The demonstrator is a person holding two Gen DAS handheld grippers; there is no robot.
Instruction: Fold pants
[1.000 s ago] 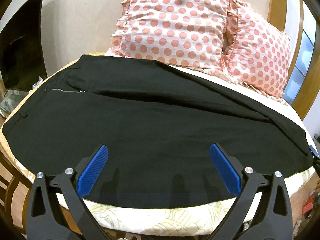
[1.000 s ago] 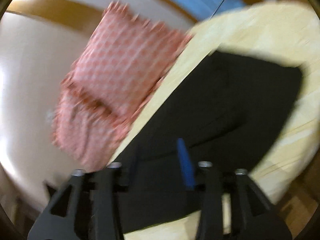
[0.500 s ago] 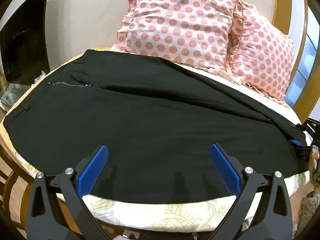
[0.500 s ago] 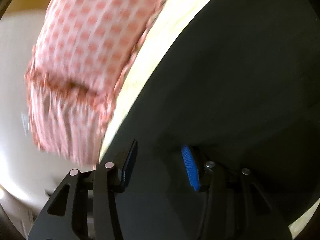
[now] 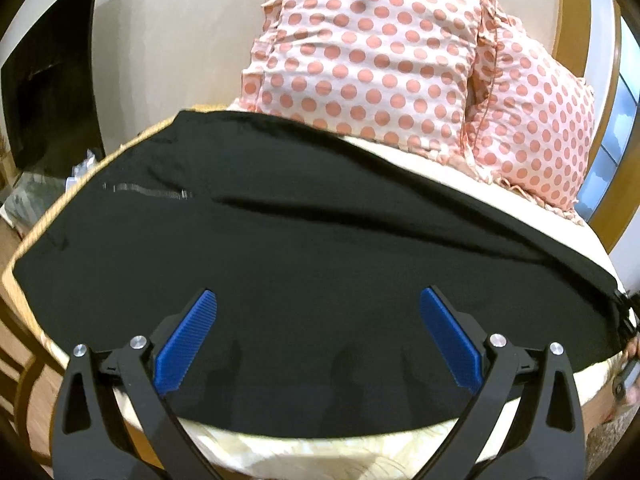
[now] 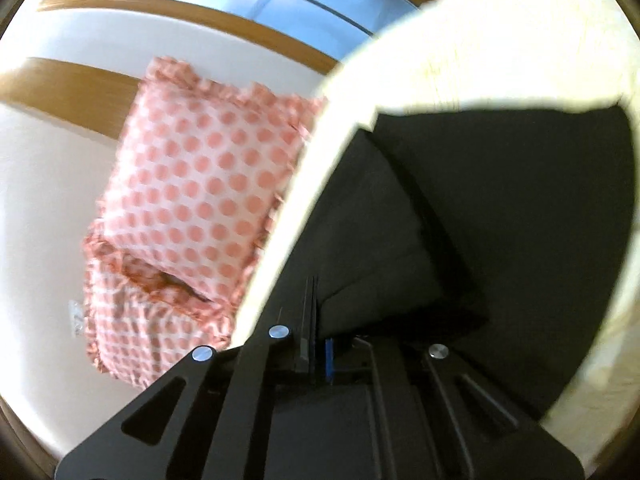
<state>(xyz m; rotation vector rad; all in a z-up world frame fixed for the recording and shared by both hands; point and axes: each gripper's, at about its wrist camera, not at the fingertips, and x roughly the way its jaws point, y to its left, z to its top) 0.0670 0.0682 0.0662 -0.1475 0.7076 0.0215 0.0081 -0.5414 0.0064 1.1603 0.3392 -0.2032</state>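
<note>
No legible text, label, brand, number or sign appears in either view. The black pants (image 5: 320, 264), the polka-dot pillows (image 5: 372, 56) in the upper part of the left wrist frame, and the cream bed cover (image 6: 480, 48) at upper right of the right wrist frame carry no readable markings.
</note>
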